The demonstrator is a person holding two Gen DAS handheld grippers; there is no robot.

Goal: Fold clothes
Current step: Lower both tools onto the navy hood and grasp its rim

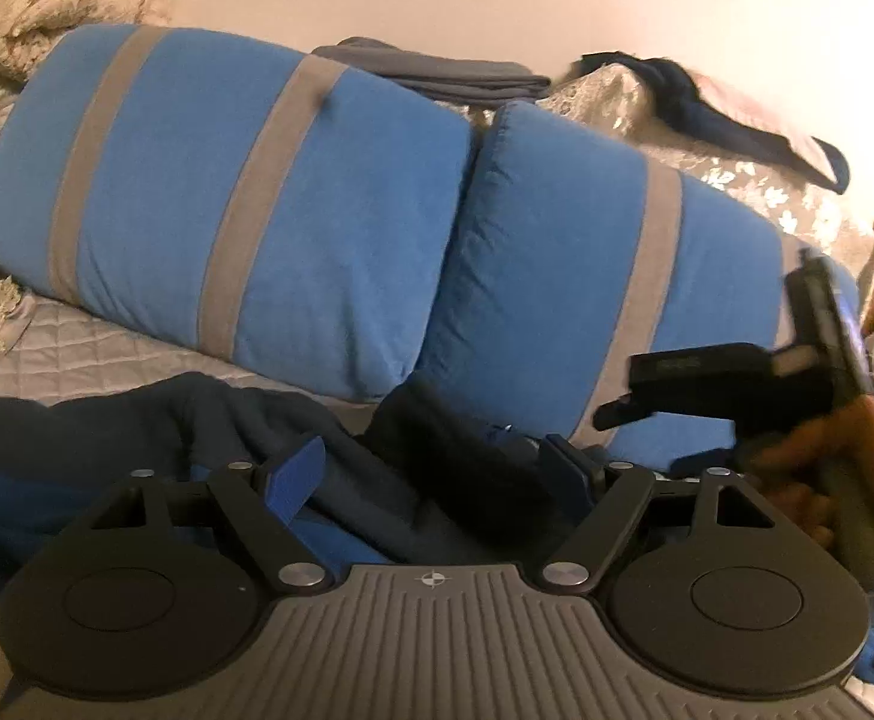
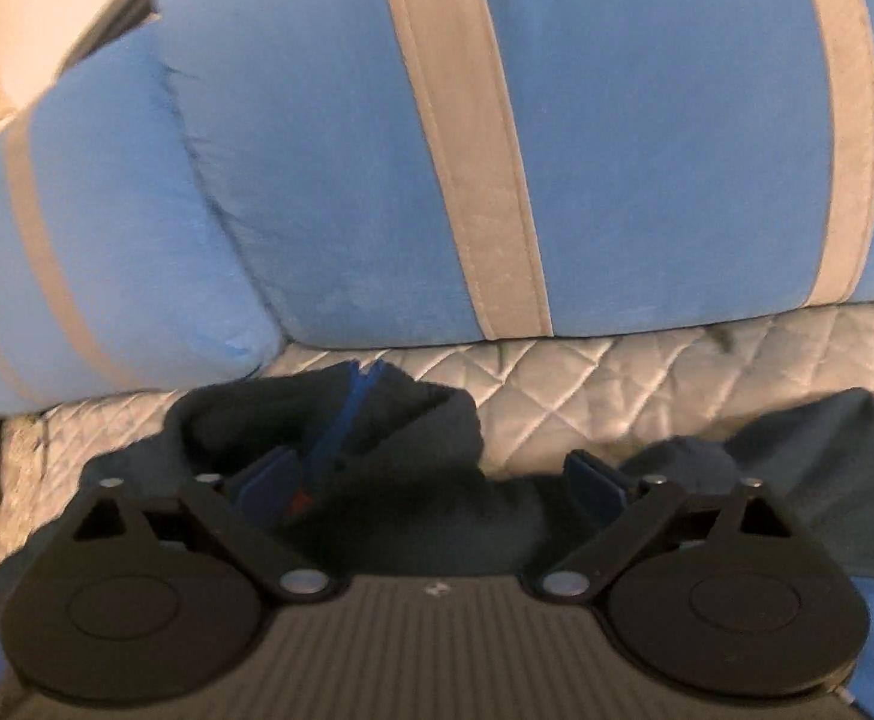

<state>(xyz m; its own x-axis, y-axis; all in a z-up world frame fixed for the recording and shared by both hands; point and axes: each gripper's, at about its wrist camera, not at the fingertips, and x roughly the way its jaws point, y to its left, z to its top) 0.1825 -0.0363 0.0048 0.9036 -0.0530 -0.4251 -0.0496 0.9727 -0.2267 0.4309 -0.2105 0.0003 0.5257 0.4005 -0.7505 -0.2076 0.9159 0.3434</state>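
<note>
I see both my left hand-held gripper [image 1: 437, 468] and right hand-held gripper [image 2: 431, 480] spread wide over the navy hoodie [image 2: 377, 420] on the bed [image 2: 616, 372], near the blue pillows [image 1: 257, 210].

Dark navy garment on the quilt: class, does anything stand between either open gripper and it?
Nothing visible does. The dark navy garment lies bunched directly between the fingers of the right gripper, and the left gripper is open right over it. The blue pillows lie beyond.
</note>
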